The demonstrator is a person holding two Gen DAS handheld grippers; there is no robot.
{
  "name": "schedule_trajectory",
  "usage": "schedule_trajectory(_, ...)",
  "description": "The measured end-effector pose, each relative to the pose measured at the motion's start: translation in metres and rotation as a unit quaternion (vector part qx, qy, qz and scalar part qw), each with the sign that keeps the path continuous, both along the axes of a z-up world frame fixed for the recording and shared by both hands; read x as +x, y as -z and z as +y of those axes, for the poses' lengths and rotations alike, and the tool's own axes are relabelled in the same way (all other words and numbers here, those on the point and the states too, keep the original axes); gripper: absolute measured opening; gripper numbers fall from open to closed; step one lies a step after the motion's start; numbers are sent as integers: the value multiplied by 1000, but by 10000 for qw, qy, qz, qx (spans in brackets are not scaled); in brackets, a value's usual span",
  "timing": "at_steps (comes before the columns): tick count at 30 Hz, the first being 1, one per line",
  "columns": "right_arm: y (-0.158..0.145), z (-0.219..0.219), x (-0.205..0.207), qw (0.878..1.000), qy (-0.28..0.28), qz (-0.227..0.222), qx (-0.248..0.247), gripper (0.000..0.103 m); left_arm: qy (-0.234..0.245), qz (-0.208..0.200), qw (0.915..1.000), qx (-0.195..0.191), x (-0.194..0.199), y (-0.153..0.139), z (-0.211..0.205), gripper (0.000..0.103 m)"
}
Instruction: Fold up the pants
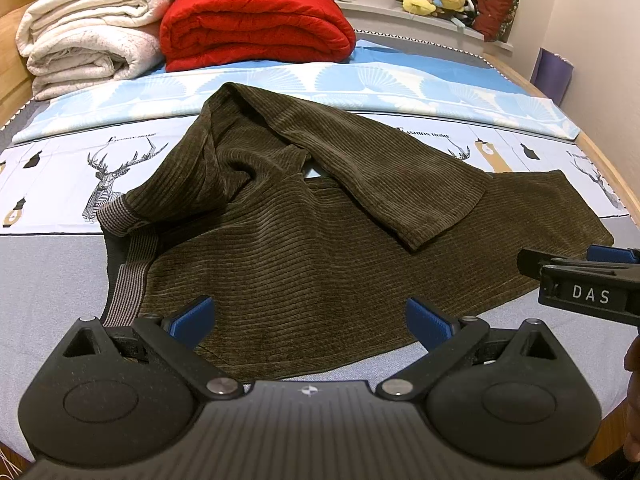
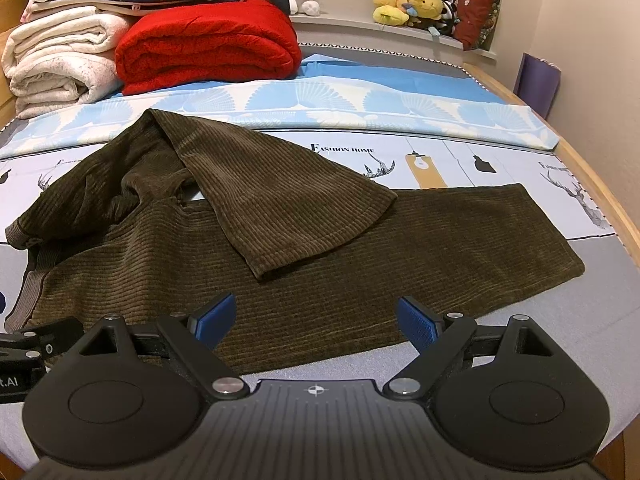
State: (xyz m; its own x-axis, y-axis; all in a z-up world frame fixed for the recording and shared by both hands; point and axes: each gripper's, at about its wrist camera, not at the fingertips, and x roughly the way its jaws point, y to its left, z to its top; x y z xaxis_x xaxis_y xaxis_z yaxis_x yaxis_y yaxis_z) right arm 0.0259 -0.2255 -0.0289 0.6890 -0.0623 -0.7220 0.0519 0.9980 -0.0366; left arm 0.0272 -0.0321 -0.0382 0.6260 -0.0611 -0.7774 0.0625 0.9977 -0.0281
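Bedding printed with deer (image 1: 100, 176) carries olive corduroy pants (image 1: 300, 264) near the bed's front edge, one leg folded across. Left gripper (image 1: 308, 320) hovers level over the waist end, jaws wide; right gripper (image 2: 314, 318) hovers likewise, empty.

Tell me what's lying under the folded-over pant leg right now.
The folded-over pant leg lies across the other leg, which lies flat on the bed sheet. A small gap near the crotch shows sheet. Whatever else it covers is hidden.
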Motion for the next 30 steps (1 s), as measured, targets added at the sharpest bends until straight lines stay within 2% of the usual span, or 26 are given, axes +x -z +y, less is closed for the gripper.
schedule_trajectory(9,8,-4,-3,9999,13,22,-120,89,8,-1,10000,-4,-1,1,-1,102)
schedule_trajectory(12,7,-3,-4,9993,32,109,-350,89,33,8,10000,-12,-1,2,-1,98)
schedule_trajectory(13,4,-1,-3,9975,59,239,-661,89,41,13,10000,-14,-1,2,-1,97)
schedule_trajectory(15,3,-2,-2,9978,62,257,-600,89,87,10,10000,-21,-1,2,-1,85)
schedule_trajectory(18,0,-7,1,9996,70,111,-265,82,148,-28,9998,-96,-2,-2,4,53)
schedule_trajectory(19,-1,-10,2,9999,64,11,-101,75,204,-14,9997,-165,-2,-3,8,35)
schedule_trajectory(20,-3,-15,3,9999,67,-79,-21,61,278,29,9994,-217,0,-6,13,27)
schedule_trajectory(21,-6,-21,5,9998,70,-159,61,53,342,61,9991,-245,3,-9,19,25)
schedule_trajectory(22,-9,-29,8,9996,98,-208,155,38,407,93,9988,-252,8,-13,28,19)
schedule_trajectory(23,-10,-37,13,9993,137,-220,285,33,463,114,9986,-215,13,-16,36,18)
schedule_trajectory(25,-11,-59,24,9982,316,-177,476,32,563,159,9983,9,27,-20,56,18)
schedule_trajectory(27,-4,-81,38,9964,578,32,614,32,454,286,9984,197,43,-16,86,18)
schedule_trajectory(29,7,-103,53,9935,805,262,767,32,92,500,9985,192,57,2,124,18)
schedule_trajectory(30,15,-113,60,9913,894,452,857,32,-196,761,9968,122,63,16,144,18)
